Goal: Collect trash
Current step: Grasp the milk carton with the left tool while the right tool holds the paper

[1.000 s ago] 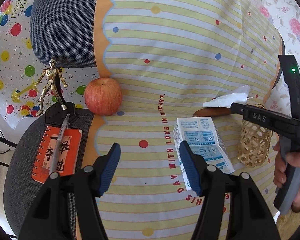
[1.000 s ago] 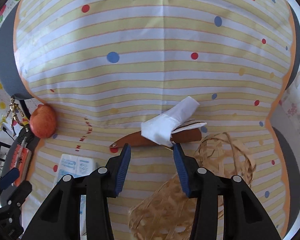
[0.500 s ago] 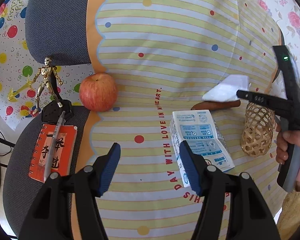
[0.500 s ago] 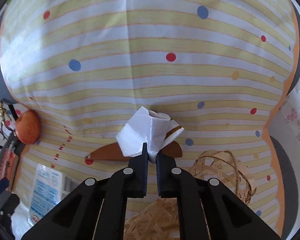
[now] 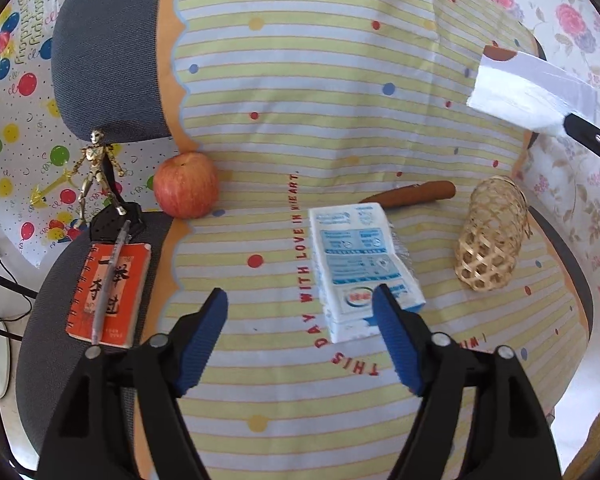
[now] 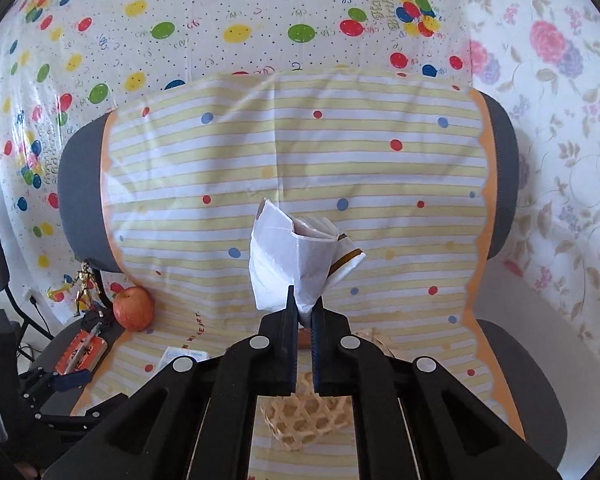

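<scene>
Now the right gripper (image 6: 303, 312) has its jaws closed tight on a crumpled white paper (image 6: 296, 256), held up in the air clear of the striped cloth (image 5: 340, 120) on the chair seat, so the step in hand looks like carrying picked-up trash to a bin. The basket (image 5: 490, 236) lies on its side on the cloth, below and in front of that gripper; I can see nothing inside it. The next move probably calls for lowering the paper to the basket's mouth, which faces sideways, so aim matters. The left gripper (image 5: 300, 340) hovers with jaws wide apart and empty, its right pad overlapping the near end of a flattened carton (image 5: 360, 256); contact is unclear.
</scene>
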The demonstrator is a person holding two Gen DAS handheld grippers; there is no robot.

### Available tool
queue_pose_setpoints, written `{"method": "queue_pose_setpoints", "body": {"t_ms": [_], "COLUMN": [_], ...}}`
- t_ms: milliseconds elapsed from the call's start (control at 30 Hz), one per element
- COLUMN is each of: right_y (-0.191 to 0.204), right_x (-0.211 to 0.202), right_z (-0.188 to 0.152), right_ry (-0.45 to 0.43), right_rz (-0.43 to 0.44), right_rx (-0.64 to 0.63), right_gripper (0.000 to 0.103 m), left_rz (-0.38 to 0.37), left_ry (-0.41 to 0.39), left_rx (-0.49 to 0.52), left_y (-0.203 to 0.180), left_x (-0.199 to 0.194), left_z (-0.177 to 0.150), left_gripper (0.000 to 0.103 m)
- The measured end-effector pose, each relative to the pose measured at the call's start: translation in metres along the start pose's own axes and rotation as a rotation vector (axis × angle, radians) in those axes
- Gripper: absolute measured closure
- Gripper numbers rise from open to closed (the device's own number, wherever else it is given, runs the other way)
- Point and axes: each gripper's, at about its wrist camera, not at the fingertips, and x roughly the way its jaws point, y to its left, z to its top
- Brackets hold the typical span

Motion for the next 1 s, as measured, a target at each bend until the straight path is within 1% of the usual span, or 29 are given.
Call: {"method": "queue_pose_setpoints", "body": {"t_ms": [33,67,100,233,333,400,433,500,567,633,700,800,833,933,1000], "right_y": [-0.003,-0.005,-0.008,-0.016,-0.023,-0.028,-0.03,-0.034,-0.037,-0.038,-0.04,-0.042,-0.043,-0.044,-0.045], "right_x": [-0.005,-0.01,-0.016,-0.031,-0.035,-0.036,-0.036,-0.035,-0.035,-0.036,-0.04,-0.05,-0.054,-0.07,-0.08], "right_z": [-0.007,-0.012,-0.018,-0.035,-0.044,-0.049,-0.051,-0.054,-0.057,-0.059,-0.06,-0.061,-0.062,-0.066,-0.072], "right_ry": [0.0,0.002,0.003,-0.009,-0.003,0.0,0.006,0.012,0.016,0.02,0.017,0.005,0.0,-0.013,-0.015], "right_rz": [-0.004,-0.011,-0.02,-0.062,-0.07,-0.071,-0.069,-0.064,-0.062,-0.062,-0.062,-0.063,-0.063,-0.067,-0.062], "right_rx": [0.001,0.002,0.001,-0.009,-0.004,0.007,0.013,0.028,0.041,0.047,0.055,0.07,0.074,0.087,0.101], "right_gripper": [0.097,0.097,0.097,0.097,0.097,0.097,0.097,0.097,0.097,0.097,0.097,0.097,0.097,0.097,0.097], "left_rz": [-0.003,-0.005,-0.007,-0.015,0.003,0.031,0.04,0.044,0.034,0.032,0.025,0.011,0.0,-0.047,-0.077], "left_ry": [0.006,0.014,0.019,0.032,0.033,0.042,0.048,0.065,0.079,0.061,0.032,-0.047,-0.077,-0.132,-0.151], "left_rx": [0.009,0.017,0.024,0.047,0.046,0.036,0.027,0.016,0.009,0.009,0.003,0.016,0.026,0.047,0.068], "left_y": [-0.007,-0.014,-0.02,-0.044,-0.053,-0.054,-0.054,-0.053,-0.051,-0.051,-0.049,-0.048,-0.048,-0.054,-0.061], "left_x": [0.001,0.002,0.004,0.011,0.023,0.033,0.038,0.046,0.051,0.048,0.039,0.009,-0.005,-0.036,-0.053], "left_z": [-0.002,-0.003,-0.004,-0.007,-0.007,-0.007,-0.007,-0.007,-0.009,-0.011,-0.013,-0.01,-0.01,-0.014,-0.021], "left_gripper": [0.022,0.016,0.012,0.012,0.012,0.017,0.022,0.029,0.033,0.034,0.036,0.036,0.036,0.036,0.035]}}
